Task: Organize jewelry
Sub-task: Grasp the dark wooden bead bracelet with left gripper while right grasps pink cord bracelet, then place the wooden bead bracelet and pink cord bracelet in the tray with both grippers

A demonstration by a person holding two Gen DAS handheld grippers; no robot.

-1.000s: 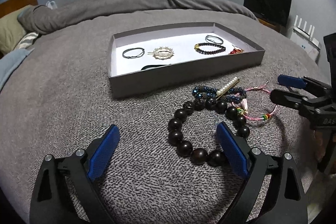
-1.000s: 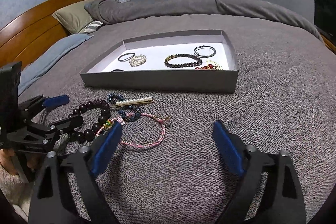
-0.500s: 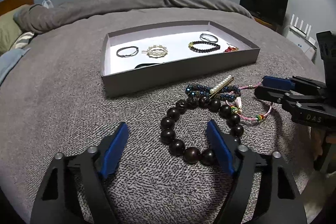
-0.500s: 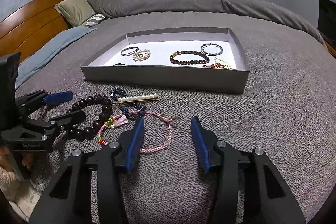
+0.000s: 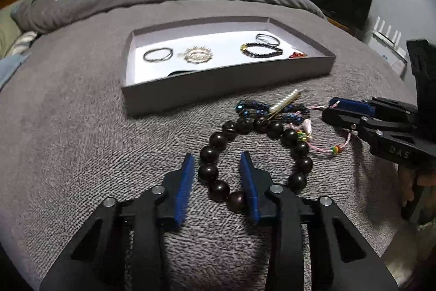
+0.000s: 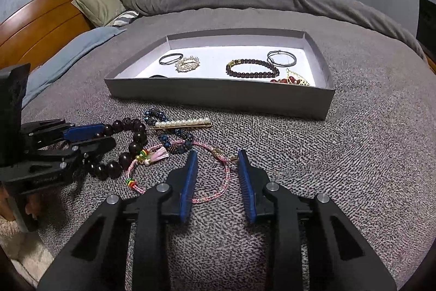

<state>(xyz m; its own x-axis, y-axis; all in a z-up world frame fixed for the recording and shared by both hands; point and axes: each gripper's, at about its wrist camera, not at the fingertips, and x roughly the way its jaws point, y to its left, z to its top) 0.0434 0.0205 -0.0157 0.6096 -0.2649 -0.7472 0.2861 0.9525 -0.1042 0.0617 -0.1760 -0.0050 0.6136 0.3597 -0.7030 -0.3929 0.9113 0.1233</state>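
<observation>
Jewelry lay loose on the blanket [image 6: 368, 132], near the tray [image 6: 218, 97]. Left tongs [image 5: 217, 179], partly open and empty, straddled the near side of the dark bead bracelet [image 5: 253, 154]; right tongs [image 6: 217, 176], likewise, straddled the pink cord bracelet [image 6: 212, 176]. Both bracelets overlapped the blue beads [image 6: 174, 141] and pearl clip [image 6: 182, 123], so lifting either risked dragging neighbours along.

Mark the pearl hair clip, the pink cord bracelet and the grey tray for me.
pearl hair clip [image 6: 182, 123], right wrist view, on its pearl row.
pink cord bracelet [image 6: 225, 179], right wrist view, on its right-hand cord.
grey tray [image 6: 218, 97], right wrist view, on its near wall.
</observation>
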